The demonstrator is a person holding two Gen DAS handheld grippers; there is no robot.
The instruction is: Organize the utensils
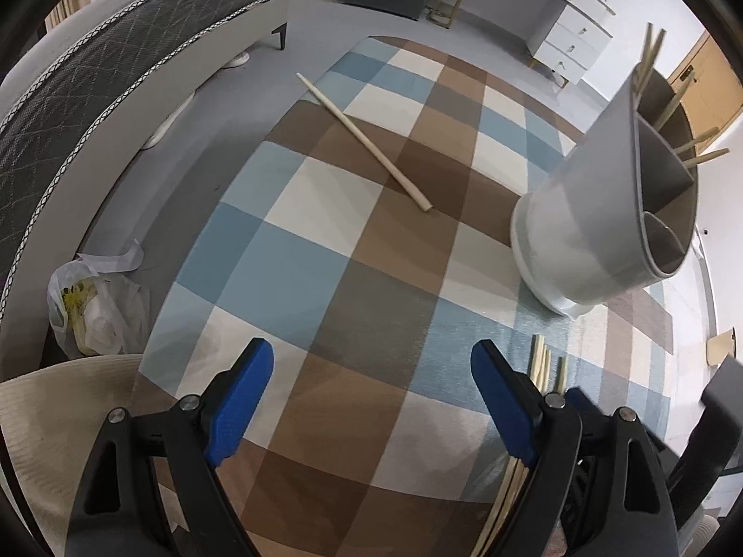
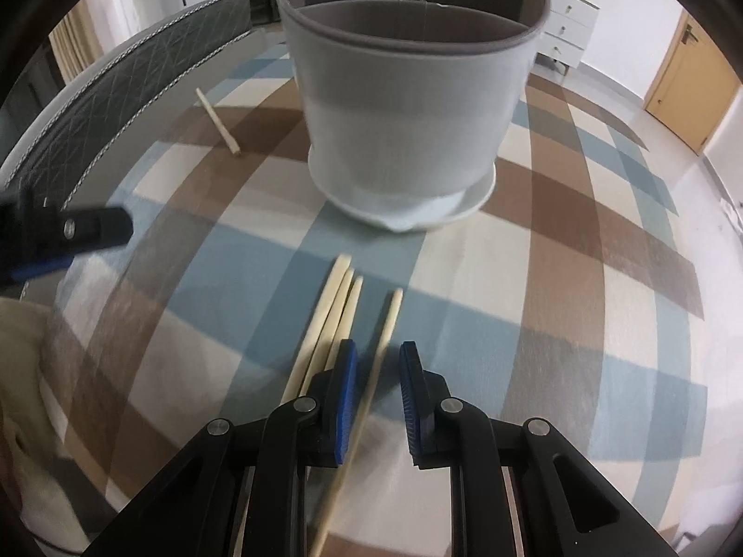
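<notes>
Right wrist: right tongs (image 2: pixel 378 394) narrowly gapped astride a chopstick (image 2: pixel 387 325).

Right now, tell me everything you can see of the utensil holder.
The utensil holder is a pale grey tub, plastic by its look, with a darker grey rim and inner dividers that split it into compartments. It stands upright on a white saucer-like base on the checked cloth. In the left wrist view, several chopsticks poke out of its far compartments; the nearest one looks empty. Neither gripper touches it. The loose chopsticks lie just in front, apart from it.
</notes>
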